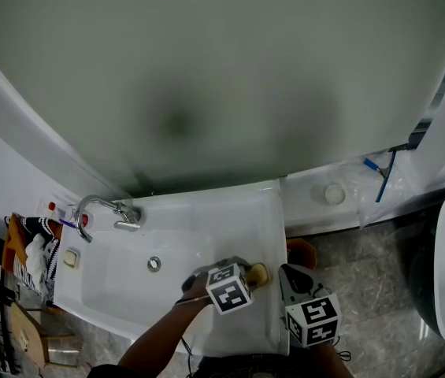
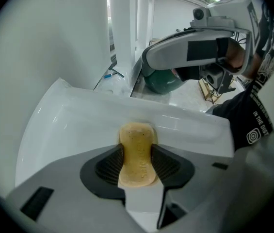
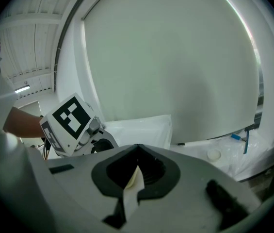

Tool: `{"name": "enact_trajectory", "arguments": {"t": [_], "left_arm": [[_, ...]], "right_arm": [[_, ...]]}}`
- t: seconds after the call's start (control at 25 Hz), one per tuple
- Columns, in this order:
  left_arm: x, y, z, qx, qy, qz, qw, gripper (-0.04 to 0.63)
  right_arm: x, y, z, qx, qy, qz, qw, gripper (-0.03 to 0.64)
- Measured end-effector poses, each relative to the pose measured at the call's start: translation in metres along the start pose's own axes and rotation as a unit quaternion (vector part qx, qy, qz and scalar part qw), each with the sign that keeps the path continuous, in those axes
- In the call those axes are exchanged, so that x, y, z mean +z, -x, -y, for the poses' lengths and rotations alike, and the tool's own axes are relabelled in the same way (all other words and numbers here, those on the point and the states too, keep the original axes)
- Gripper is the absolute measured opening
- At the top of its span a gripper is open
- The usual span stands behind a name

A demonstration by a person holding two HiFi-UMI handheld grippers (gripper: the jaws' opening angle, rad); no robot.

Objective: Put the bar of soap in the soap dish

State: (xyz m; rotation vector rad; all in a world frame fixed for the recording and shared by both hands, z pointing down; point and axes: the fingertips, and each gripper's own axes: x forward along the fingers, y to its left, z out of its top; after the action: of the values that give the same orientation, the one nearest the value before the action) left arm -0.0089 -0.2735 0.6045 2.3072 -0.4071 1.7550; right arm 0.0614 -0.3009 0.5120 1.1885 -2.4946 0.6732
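My left gripper [image 1: 252, 276] is shut on the yellow-tan bar of soap [image 1: 259, 274], holding it over the right part of the white sink [image 1: 206, 227], near its right rim. In the left gripper view the soap [image 2: 137, 149] stands on edge between the dark ribbed pads [image 2: 108, 165], sticking out past them. A small cream square dish [image 1: 70, 257] sits on the sink's left rim, far from the soap. My right gripper [image 1: 291, 277] hovers just right of the sink; its jaws [image 3: 137, 154] meet at the tips with nothing clearly held.
A chrome tap [image 1: 105, 209] curves over the sink's back left corner, with the drain [image 1: 153, 264] below it. Bottles and a striped cloth [image 1: 33, 246] crowd the left side. A ledge at the right carries a round white lid [image 1: 334, 194] and clear plastic [image 1: 380, 181].
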Motion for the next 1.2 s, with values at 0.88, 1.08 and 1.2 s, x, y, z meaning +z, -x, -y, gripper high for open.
{"name": "enact_trajectory", "arguments": {"t": [0.88,1.08,1.2], "left_arm": [[0.001,0.019,-0.002,0.051,0.091,0.058,0.9928,0.190],[-0.002,0.033,0.004,0.078,0.112,0.077,0.9876,0.187],[-0.005,0.041,0.008,0.090,0.130,0.094,0.9829,0.164]], "right_arm": [[-0.008,-0.004,-0.003,0.062,0.018,-0.018,0.998,0.012],[-0.005,-0.006,-0.014,0.079,0.031,-0.021,0.996,0.012],[-0.004,-0.007,-0.025,0.087,0.040,-0.023,0.995,0.012]]}}
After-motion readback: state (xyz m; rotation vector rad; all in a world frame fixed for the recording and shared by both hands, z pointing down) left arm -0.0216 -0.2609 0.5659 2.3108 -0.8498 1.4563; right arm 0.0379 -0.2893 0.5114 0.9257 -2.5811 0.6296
